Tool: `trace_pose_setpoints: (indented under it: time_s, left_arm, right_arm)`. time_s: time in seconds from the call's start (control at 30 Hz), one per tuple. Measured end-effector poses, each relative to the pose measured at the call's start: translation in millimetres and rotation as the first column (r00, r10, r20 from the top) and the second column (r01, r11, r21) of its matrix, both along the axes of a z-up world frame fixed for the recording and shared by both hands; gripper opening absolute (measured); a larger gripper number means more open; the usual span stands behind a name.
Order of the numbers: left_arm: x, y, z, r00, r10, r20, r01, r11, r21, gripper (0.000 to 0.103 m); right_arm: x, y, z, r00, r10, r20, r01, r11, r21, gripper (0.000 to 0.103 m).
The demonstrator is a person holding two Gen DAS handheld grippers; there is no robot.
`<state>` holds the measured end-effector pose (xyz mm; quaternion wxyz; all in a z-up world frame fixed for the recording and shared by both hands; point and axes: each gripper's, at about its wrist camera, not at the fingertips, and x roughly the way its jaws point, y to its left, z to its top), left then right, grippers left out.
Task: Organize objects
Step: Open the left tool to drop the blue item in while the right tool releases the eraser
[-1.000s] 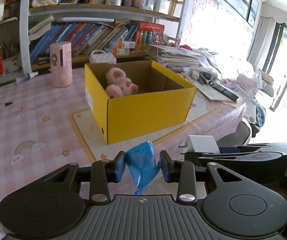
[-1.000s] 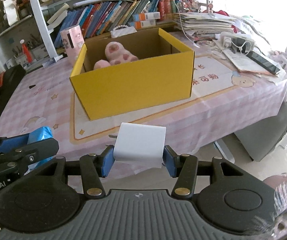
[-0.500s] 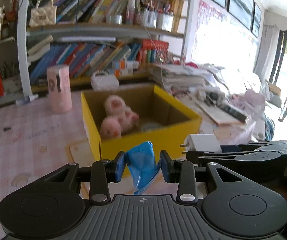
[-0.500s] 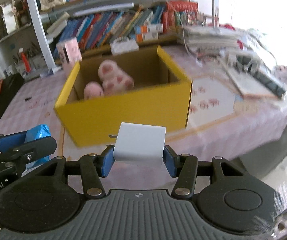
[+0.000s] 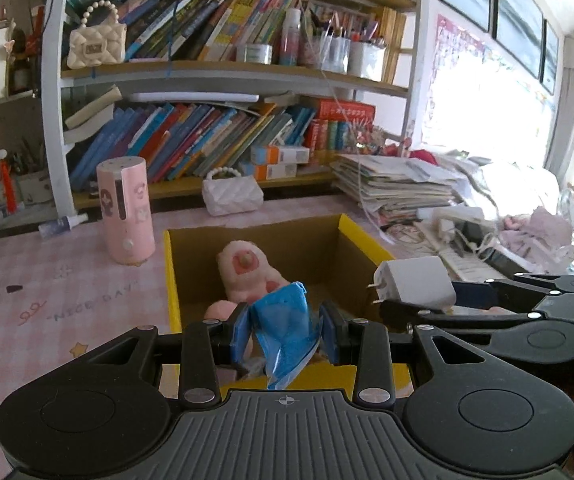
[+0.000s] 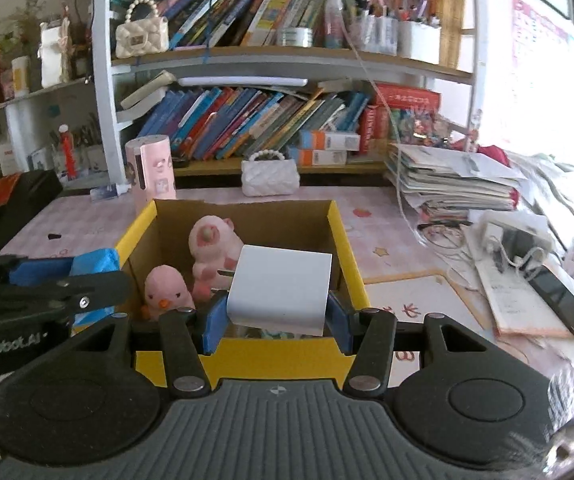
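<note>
Both grippers have moved forward over the last second: a moment ago the yellow cardboard box (image 6: 247, 350) stood well ahead of them on the pink checked tablecloth (image 5: 47, 288), and now its near wall sits right under the fingers, with the open interior directly ahead. In my judgement this puts the carrying step close to done, with release into the box next.

The left gripper (image 5: 285, 330) is clamped on a crumpled blue plastic bag (image 5: 285, 324); the bag fills the gap between the blue pads and hangs below them, over the near left part of the box. The right gripper (image 6: 277, 312) is clamped on a white plug-in charger (image 6: 281, 290), held squarely between its pads with the prongs pointing left, over the near right part of the box.

Inside, against the left and far side, lie a pink plush pig (image 6: 211, 254) and a small pink plush chick (image 6: 165, 292). The floor to their right looks free, though the charger hides much of it.
</note>
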<state>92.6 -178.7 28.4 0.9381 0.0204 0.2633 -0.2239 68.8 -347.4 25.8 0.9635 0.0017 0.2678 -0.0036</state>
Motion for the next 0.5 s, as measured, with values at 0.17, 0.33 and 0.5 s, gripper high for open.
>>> trace_pose_setpoints:
  time_s: [0.17,0.33,0.5]
  left_arm:
    - [22,-11,-10,0.998,0.044,-0.055,-0.043,0.999,0.025,0.035]
    - [32,-15,-22,0.992,0.080,-0.100,-0.076,0.996,0.046,0.035]
    - [39,-17,-29,0.984,0.119,-0.130,-0.112,0.992,0.058,0.035]
  right_arm:
    - [24,-6,-11,0.997,0.045,-0.055,-0.045,0.999,0.001,0.050]
    - [43,-12,-23,0.993,0.065,-0.094,-0.064,0.998,0.006,0.050]
    - [58,-11,-34,0.984,0.103,-0.143,-0.106,0.994,-0.012,0.050]
